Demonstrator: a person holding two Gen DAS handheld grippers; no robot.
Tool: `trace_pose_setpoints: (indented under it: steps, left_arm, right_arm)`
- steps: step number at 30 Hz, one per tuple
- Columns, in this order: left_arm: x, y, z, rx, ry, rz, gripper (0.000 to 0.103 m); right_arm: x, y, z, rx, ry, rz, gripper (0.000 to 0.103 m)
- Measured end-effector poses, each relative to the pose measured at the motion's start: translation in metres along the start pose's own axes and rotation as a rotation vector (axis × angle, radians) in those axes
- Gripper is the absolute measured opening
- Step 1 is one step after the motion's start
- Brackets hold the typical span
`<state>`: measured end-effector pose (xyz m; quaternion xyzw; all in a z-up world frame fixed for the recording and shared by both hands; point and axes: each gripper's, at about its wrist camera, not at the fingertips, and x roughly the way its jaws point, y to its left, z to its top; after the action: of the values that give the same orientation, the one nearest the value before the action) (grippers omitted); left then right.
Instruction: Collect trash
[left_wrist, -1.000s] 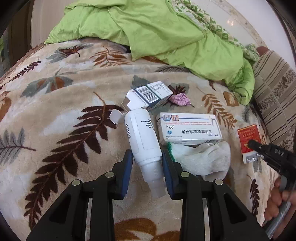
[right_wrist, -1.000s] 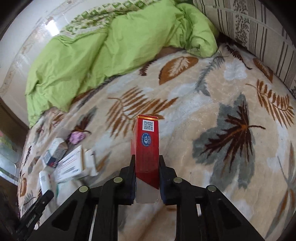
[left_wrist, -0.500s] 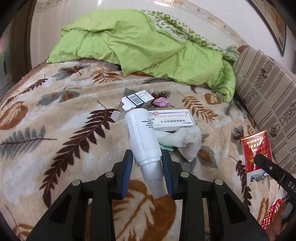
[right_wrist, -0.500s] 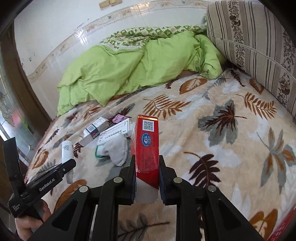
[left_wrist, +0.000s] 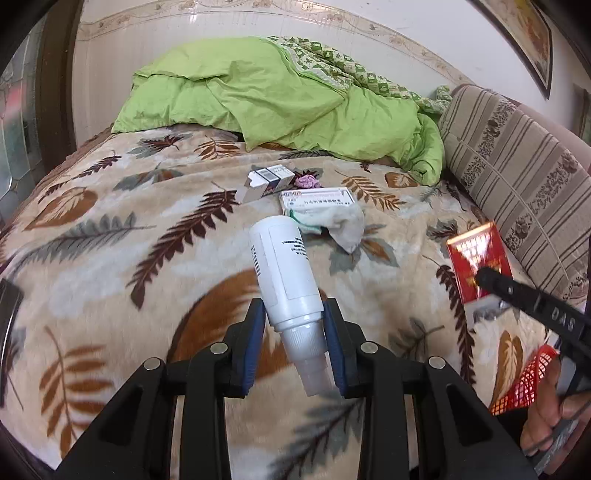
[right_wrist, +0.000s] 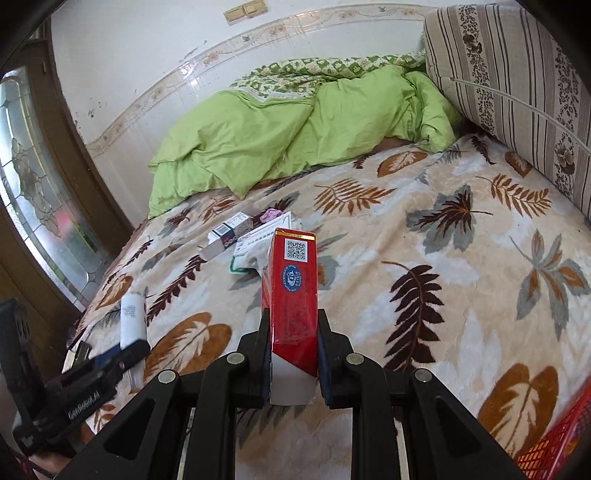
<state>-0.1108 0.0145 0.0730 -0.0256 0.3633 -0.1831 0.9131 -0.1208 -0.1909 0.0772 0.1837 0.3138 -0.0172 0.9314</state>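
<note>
- Left tool (left_wrist: 293, 343) is clamping the white spray bottle (left_wrist: 286, 275), its long axis running up-frame, nozzle toward the camera.
- Right tool (right_wrist: 291, 363) is gripping the red cigarette pack (right_wrist: 291, 291) upright.
- Red mesh basket (left_wrist: 526, 380) is sitting lower right, nearer the right hand.
- Boxes and a sock are lying mid-frame on the leaf-patterned bed (left_wrist: 110, 258).

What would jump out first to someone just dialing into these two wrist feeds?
Each gripper is clamped on trash above the leaf-print blanket: the left gripper holds a white spray bottle, the right gripper a red cigarette pack. Beyond them, mid-bed, lie a white medicine box, a white sock and an opened small carton. A crumpled green duvet fills the far end.
</note>
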Motion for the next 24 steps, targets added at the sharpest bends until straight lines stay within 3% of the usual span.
trace_pose_setpoints:
  steps: [14, 24]
  left_arm:
    - [-0.003, -0.014, -0.009, 0.058, -0.068, 0.101, 0.031]
    - [0.000, -0.019, -0.008, 0.097, -0.083, 0.120, 0.031]
  right_arm:
    - [-0.005, -0.002, -0.002, -0.013, -0.004, 0.003, 0.021]
    - [0.001, -0.002, -0.001, -0.017, 0.013, 0.002, 0.021]
